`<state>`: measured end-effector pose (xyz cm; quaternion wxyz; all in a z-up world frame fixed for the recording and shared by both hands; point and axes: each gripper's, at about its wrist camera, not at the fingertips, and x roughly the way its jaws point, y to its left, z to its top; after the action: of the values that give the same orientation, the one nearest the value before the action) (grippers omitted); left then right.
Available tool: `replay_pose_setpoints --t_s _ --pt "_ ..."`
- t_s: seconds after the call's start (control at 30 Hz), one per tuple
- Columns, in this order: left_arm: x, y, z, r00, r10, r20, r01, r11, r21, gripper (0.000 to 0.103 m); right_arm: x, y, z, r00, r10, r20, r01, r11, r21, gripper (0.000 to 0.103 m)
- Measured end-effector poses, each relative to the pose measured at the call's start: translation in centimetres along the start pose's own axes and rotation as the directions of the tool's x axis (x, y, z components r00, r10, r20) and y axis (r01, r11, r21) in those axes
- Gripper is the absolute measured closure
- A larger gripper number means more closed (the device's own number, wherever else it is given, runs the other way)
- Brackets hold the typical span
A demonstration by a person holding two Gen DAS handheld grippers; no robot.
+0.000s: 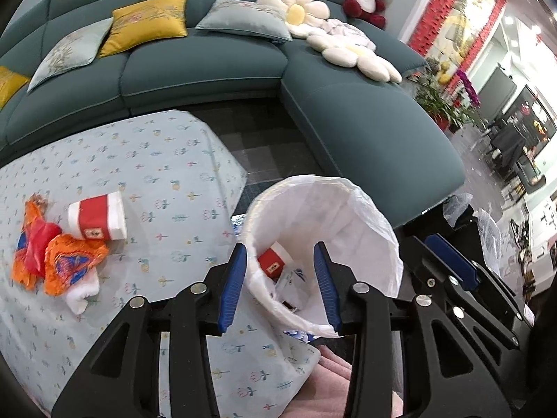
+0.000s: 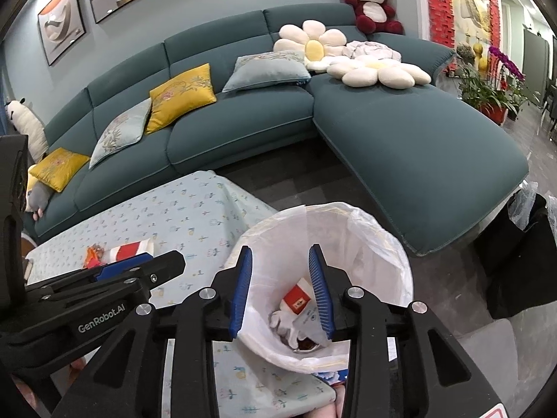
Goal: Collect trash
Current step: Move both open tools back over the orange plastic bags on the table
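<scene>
At the left of the left wrist view, a red-and-white paper cup (image 1: pixel 97 217) lies on its side beside orange wrappers (image 1: pixel 57 257) on the surface (image 1: pixel 167 160), left of the left gripper (image 1: pixel 280 287), nearer it. Both the left and the right gripper (image 2: pixel 280 291) hang released and empty over the lined trash bin (image 1: pixel 369 230).

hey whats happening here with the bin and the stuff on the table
A person holding two tongs is clearing trash into the white-lined bin beside the table. Both the left tongs and right tongs hang open and empty over the bin, where a red-and-white cup and crumpled paper already lie. Another red-and-white cup, orange wrappers and a white tissue remain on the tablecloth.
</scene>
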<state>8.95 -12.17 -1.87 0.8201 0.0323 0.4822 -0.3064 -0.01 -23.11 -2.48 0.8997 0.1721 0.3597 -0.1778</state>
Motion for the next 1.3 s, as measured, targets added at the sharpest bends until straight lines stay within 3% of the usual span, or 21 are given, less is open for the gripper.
replay_pose_setpoints --t_s 0.1,0.77,1.03,1.1,1.3 --pt "-0.7 1.6 -0.3 1.0 0.015 0.011 -0.014 0.999 -0.033 0.058 -0.1 1.2 -0.2 1.0 0.009 -0.008 -0.009 1.0 -0.016 0.069" --pt "-4.7 11.5 -2.0 0.994 0.103 0.045 -0.094 0.981 -0.167 0.057 0.0 11.2 -1.9 0.994 0.085 -0.068 -0.094 0.985 -0.144 0.068" --pt "-6.0 16.4 -3.5 0.986 0.159 0.044 -0.144 0.961 -0.235 0.047 0.7 15.3 -2.9 0.988 0.116 -0.101 -0.132 0.975 -0.178 0.064" --pt "-6.3 18.1 -3.9 0.983 0.178 0.04 -0.161 0.951 -0.265 0.04 0.9 16.4 -3.2 0.987 0.119 -0.11 -0.139 0.972 -0.192 0.064" --pt "-7.1 23.0 -5.2 0.974 0.225 0.02 -0.207 0.926 -0.314 0.04 1.9 19.9 -4.1 0.98 0.137 -0.142 -0.166 0.961 -0.223 0.064"
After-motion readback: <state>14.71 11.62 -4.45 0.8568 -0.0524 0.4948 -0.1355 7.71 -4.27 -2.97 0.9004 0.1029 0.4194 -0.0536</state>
